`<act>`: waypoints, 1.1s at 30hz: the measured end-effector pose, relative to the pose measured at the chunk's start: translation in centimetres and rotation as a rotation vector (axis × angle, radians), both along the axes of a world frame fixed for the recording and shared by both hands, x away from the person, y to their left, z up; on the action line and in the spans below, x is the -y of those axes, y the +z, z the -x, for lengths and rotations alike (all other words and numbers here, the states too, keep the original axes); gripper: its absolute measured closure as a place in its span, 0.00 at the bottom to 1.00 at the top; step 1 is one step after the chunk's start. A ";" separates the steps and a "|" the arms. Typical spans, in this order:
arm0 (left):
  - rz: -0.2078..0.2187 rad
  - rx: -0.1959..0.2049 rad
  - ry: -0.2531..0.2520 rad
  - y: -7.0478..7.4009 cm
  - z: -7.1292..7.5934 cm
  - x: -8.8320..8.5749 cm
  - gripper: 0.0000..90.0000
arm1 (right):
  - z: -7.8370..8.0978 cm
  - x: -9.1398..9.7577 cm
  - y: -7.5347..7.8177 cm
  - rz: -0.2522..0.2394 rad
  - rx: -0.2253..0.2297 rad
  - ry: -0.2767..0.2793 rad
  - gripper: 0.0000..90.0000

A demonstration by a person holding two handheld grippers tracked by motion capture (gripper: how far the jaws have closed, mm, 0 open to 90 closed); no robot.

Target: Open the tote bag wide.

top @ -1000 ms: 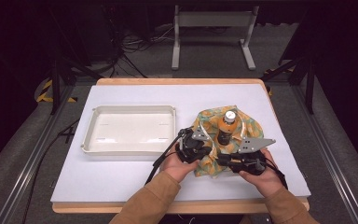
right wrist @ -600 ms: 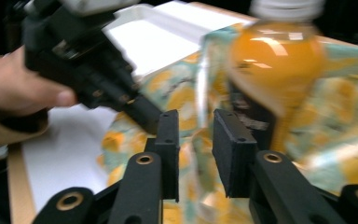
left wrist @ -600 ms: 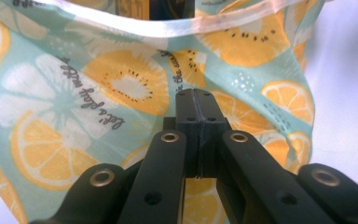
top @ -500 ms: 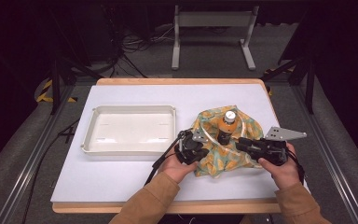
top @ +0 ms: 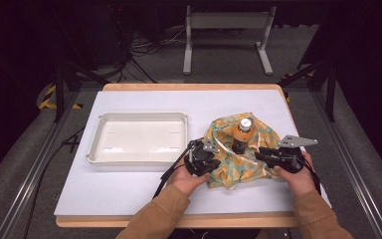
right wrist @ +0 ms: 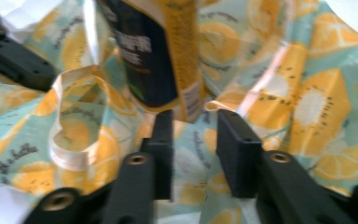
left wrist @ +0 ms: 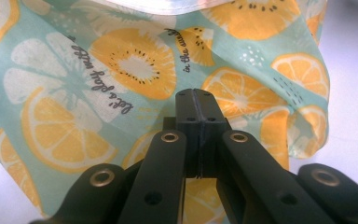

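Wrapping step: bottle (top: 242, 135) stands upright mid fruit-print cloth (top: 231, 167) on bench (top: 129, 189), right of tray (top: 139, 119). L claw (top: 204, 162) clamped shut on cloth's near-left part. R claw (right wrist: 193, 140) just opened, part-wide, nothing gripped, facing bottle base. Next prob: grab cloth edge w/ R, fold over bottle.

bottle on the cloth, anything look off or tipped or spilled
Nothing spilled. The bottle stands upright, cap on, on the crumpled fruit-print cloth, which lies bunched and uneven. The left gripper is shut at the cloth's edge; the right gripper has just been opening, with nothing pinched between its jaws.
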State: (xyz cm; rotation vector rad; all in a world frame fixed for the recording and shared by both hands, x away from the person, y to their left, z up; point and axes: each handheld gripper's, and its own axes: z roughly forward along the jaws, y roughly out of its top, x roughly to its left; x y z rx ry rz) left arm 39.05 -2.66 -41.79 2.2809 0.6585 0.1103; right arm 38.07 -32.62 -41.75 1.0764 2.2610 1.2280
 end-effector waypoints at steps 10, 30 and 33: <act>0.001 -0.004 -0.004 -0.1 0.0 -0.1 1.00 | -0.8 0.4 -1.3 0.054 -0.037 -0.054 0.33; 0.192 0.039 -0.048 2.4 0.1 -2.0 0.85 | -1.2 1.2 -2.0 0.090 -0.055 -0.083 0.25; 0.227 0.073 -0.065 3.6 0.0 -2.2 0.78 | -1.2 1.2 -1.9 0.086 -0.056 -0.081 0.25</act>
